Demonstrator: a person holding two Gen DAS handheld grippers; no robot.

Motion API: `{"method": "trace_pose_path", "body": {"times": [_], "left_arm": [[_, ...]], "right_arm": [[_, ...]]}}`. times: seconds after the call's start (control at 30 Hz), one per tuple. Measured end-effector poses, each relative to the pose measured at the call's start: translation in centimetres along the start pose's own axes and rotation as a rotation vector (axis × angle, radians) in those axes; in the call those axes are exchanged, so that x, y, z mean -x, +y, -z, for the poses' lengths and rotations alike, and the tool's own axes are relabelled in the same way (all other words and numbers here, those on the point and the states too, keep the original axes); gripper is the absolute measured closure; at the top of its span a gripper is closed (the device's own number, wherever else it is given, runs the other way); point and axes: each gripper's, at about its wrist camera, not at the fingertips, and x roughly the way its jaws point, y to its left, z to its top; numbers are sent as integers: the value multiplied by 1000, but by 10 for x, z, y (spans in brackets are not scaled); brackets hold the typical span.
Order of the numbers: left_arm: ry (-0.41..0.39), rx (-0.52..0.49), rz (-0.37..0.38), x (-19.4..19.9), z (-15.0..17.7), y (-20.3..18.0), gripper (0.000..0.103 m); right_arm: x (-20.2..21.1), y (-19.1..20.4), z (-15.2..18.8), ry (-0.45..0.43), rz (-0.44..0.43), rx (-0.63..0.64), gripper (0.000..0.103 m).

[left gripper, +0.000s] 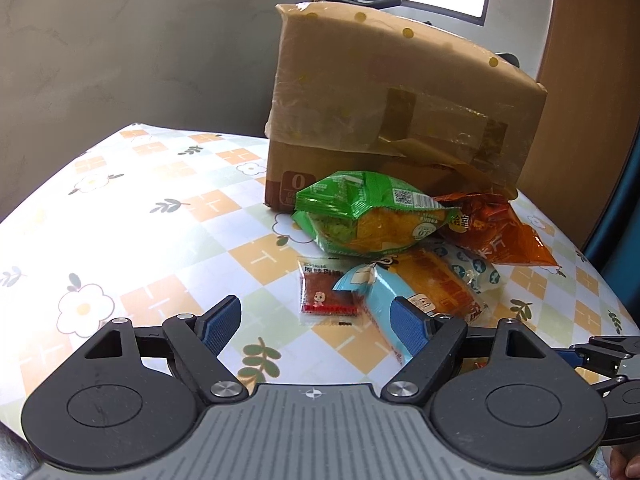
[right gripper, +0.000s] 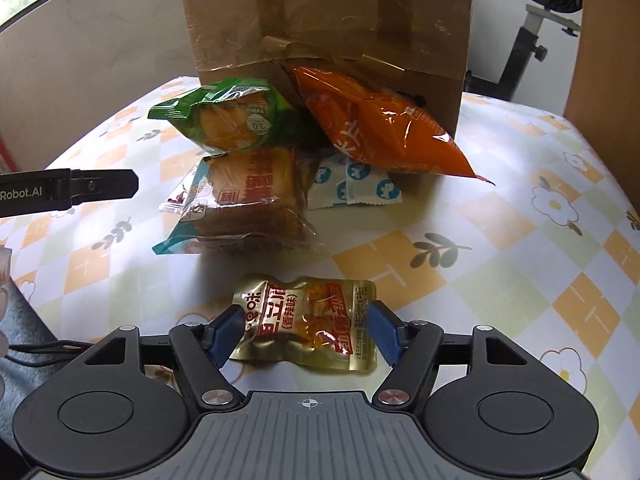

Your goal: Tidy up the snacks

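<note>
Here, one desk (right gripper: 500,248) under a checked orange, green and white cloth with flower prints. One tall brown cardboard box (right gripper: 320,20), patched with tape, upright at the far side. Snacks counted in front of it: one orange foil chip bag (right gripper: 384,128) leaning on the box face, one green packet (right gripper: 228,120) of yellow snack stacked on one clear-wrapped loaf of brown bread with blue ends (right gripper: 248,204), two small white sachets with blue prints (right gripper: 352,188) side by side just beside the loaf. One gold vacuum pouch with red lettering (right gripper: 308,324) nearest, flat on the cloth, apart from the pile. One small clear packet with a red-brown slab (left gripper: 326,294), seen from the left wrist view, just left of the loaf.

Two tools. Right tool (right gripper: 306,334): blue pads spread either side of the gold pouch, right pad at its edge, no squeeze visible. Left tool (left gripper: 316,326): spread wide, holding nothing, right finger over the loaf's blue end.
</note>
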Motion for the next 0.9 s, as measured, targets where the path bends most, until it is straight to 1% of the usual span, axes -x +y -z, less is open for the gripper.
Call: {"method": "trace_pose_path", "body": {"times": [0.1, 0.2, 0.27, 0.37, 0.43, 0.5, 0.57, 0.8, 0.87, 0.9], "left_arm": [[6, 12, 0, -1, 1, 3, 19], [8, 24, -3, -2, 1, 5, 19], [5, 28, 0, -2, 2, 5, 19], [10, 24, 0, -3, 3, 4, 19], [16, 24, 1, -5, 3, 4, 19], [22, 25, 0, -6, 4, 4, 19], [25, 27, 0, -7, 4, 4, 19], [32, 26, -1, -7, 4, 4, 19], [34, 30, -2, -7, 4, 4, 19], [35, 30, -2, -8, 4, 4, 19]], "right_arm": [[-2, 3, 1, -7, 17, 21, 37], [-5, 11, 5, -27, 48, 76, 36], [-4, 13, 7, -45, 48, 93, 37], [-3, 11, 8, -55, 39, 86, 37], [-1, 10, 9, -62, 34, 86, 39], [1, 10, 10, -72, 13, 97, 51], [2, 13, 11, -77, 1, 117, 58], [4, 6, 12, -92, -21, 78, 64], [5, 8, 12, -91, -12, 84, 64], [5, 10, 12, -90, 2, 93, 62]]}}
